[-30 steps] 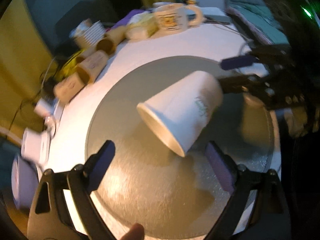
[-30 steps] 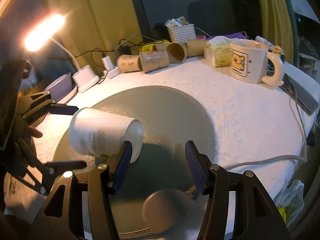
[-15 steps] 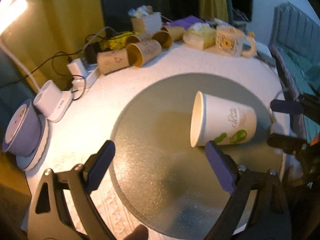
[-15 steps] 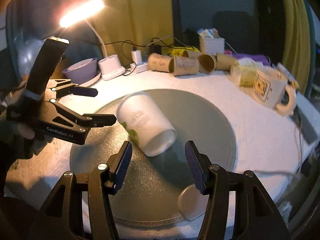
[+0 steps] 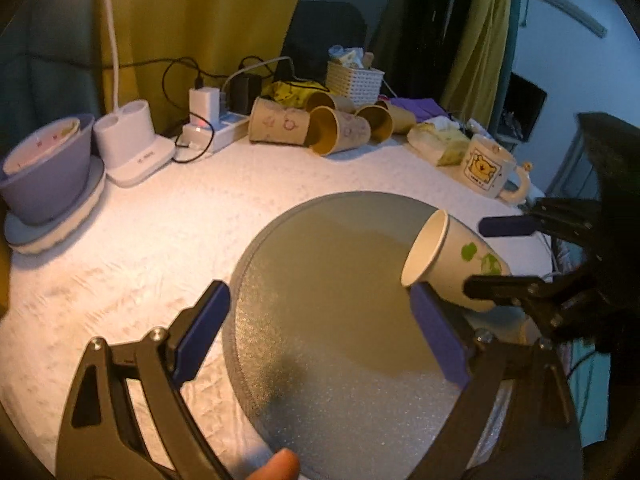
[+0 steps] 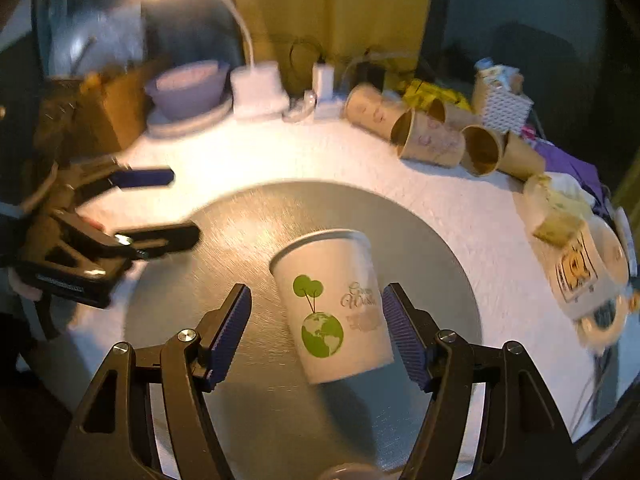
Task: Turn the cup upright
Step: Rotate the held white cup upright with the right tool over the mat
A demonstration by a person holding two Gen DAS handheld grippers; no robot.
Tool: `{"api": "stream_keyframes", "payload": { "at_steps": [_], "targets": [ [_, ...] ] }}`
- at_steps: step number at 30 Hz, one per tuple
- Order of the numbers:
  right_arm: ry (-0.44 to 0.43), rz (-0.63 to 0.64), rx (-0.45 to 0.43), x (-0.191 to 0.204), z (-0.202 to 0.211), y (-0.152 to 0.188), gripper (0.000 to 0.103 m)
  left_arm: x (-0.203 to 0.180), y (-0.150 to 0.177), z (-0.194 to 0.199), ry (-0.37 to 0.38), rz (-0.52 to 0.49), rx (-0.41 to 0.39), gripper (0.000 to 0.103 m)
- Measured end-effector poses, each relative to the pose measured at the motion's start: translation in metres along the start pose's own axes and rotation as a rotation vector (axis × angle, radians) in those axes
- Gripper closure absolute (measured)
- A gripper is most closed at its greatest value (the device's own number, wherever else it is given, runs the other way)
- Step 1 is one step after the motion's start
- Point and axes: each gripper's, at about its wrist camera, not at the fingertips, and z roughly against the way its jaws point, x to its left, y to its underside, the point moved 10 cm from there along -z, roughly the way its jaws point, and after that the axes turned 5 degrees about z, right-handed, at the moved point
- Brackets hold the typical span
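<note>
A white paper cup (image 6: 334,304) with a green tree-and-globe print lies tilted on its side over the round grey mat (image 6: 248,216), mouth away from the right wrist camera. It sits between the wide-open fingers of my right gripper (image 6: 316,332), neither pad touching it. In the left wrist view the cup (image 5: 450,264) is at the mat's (image 5: 320,320) right edge, mouth toward the left, between the right gripper's fingers (image 5: 508,226). My left gripper (image 5: 320,332) is open and empty over the mat. It also shows at the left of the right wrist view (image 6: 160,208).
Several brown paper cups (image 5: 312,126) lie on their sides at the back of the white cloth. A bear mug (image 5: 486,170), a purple bowl (image 5: 46,168), a white lamp base (image 5: 134,148), a charger and cables and a white basket (image 5: 354,80) ring the table.
The cup has rolled across the mat and now lies between my open right fingers, mouth away from that camera. My left gripper has pulled back and to the left.
</note>
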Motion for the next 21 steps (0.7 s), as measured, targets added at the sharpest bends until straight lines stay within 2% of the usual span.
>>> {"api": "stream_keyframes", "payload": {
  "at_steps": [6,14,18,21],
  "targets": [
    [-0.072,0.042,0.167,-0.004,-0.022,-0.003,0.032,0.009,0.004,0.002,0.036,0.043,-0.001,0.01],
    [-0.072,0.137,0.367,-0.005,-0.052,-0.007,0.032,0.017,0.005,0.004,0.054,0.096,0.005,0.01],
    [-0.067,0.185,0.395,0.002,-0.057,-0.011,0.032,0.02,0.005,0.007,0.053,0.105,0.0,0.01],
    [-0.066,0.206,0.376,0.01,-0.053,-0.014,0.034,0.022,0.003,0.007,0.05,0.115,-0.007,0.01]
  ]
}}
